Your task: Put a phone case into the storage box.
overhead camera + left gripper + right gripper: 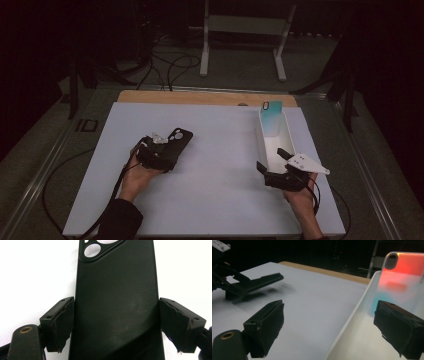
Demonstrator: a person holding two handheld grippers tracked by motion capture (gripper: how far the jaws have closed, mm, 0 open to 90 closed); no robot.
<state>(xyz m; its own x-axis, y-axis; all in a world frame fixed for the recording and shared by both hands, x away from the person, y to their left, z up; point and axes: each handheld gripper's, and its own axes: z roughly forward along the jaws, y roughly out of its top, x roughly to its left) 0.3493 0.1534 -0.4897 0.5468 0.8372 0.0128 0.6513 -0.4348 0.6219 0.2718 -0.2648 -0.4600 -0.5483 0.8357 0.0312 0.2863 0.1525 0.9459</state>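
The black phone case (176, 142) sits left of centre in the high view, its near end between the fingers (62, 322) of the left gripper (159, 150); in the left gripper view both pads lie against its long edges, so the fingers look closed on it, though whether they press firmly or only touch is hard to tell. In the right gripper view the case shows at the upper left, raised at an angle over the white worktop (210, 190). It should handle as a light, thin shell, somewhat flexible and smooth-sided, so a hard squeeze across its width could bow it and a loose one could let it slip; the lower half, clear of the camera cut-out (93, 250), seems the soundest hold. At the right of the high view the right gripper (276, 161) has its fingers spread apart and empty, straddling the near left wall of the white tray (261, 142), where a teal-tinted case (272, 119) leans at the far end.
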